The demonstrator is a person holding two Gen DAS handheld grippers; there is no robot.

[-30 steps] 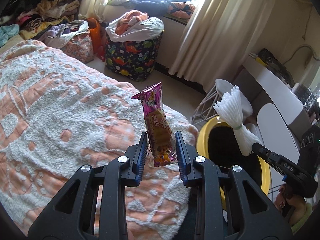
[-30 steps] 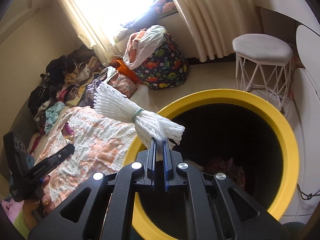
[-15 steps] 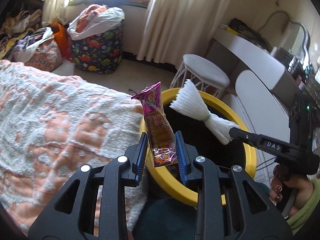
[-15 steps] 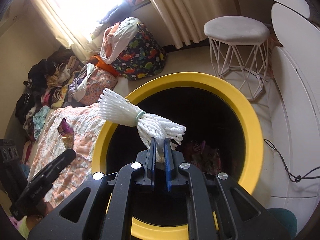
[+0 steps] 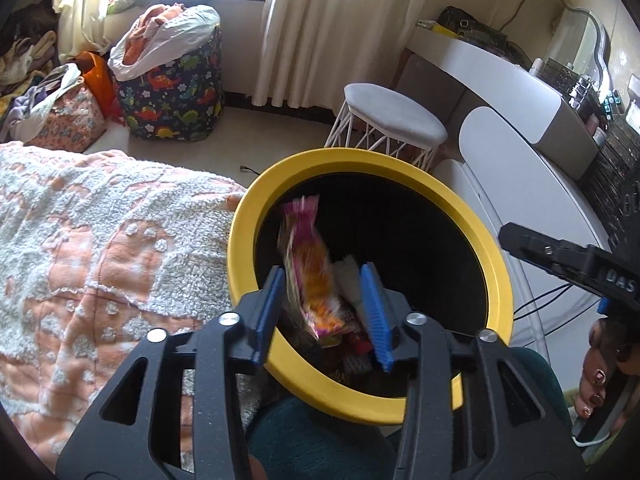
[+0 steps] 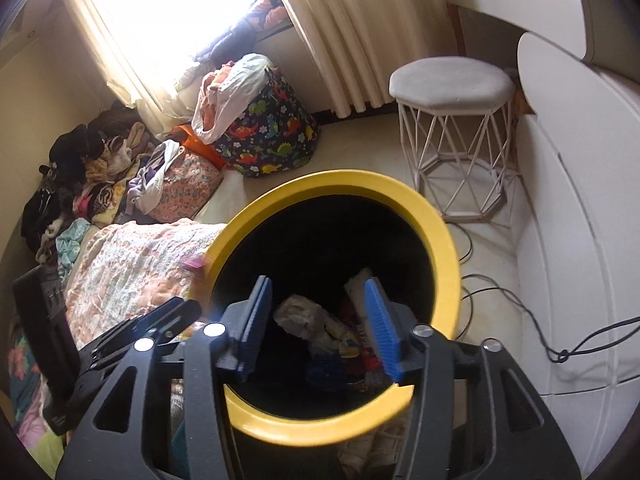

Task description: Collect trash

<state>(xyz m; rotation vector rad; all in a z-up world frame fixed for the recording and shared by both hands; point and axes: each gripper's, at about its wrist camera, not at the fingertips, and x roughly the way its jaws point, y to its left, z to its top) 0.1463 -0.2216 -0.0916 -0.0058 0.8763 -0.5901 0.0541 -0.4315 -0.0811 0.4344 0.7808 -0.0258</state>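
A black bin with a yellow rim (image 5: 436,178) (image 6: 444,236) stands beside the bed. My left gripper (image 5: 326,304) is open over it, and a pink and orange snack wrapper (image 5: 310,268), blurred, drops between the spread jaws into the bin. My right gripper (image 6: 318,326) is open and empty over the bin mouth. The white foam net (image 6: 360,280) lies inside the bin among other trash (image 6: 308,316). The right gripper's tip shows at the right in the left wrist view (image 5: 560,258).
A bed with an orange and white blanket (image 5: 100,248) lies left of the bin. A white stool (image 5: 394,120), a white desk (image 5: 500,80), a dinosaur-print laundry bag (image 5: 176,84) and piled clothes (image 6: 80,176) surround it. Cables (image 6: 560,344) run on the floor.
Both grippers moved over the bin and opened. The foam net fell from the right gripper into the bin. The snack wrapper slipped free of the left gripper and is falling.
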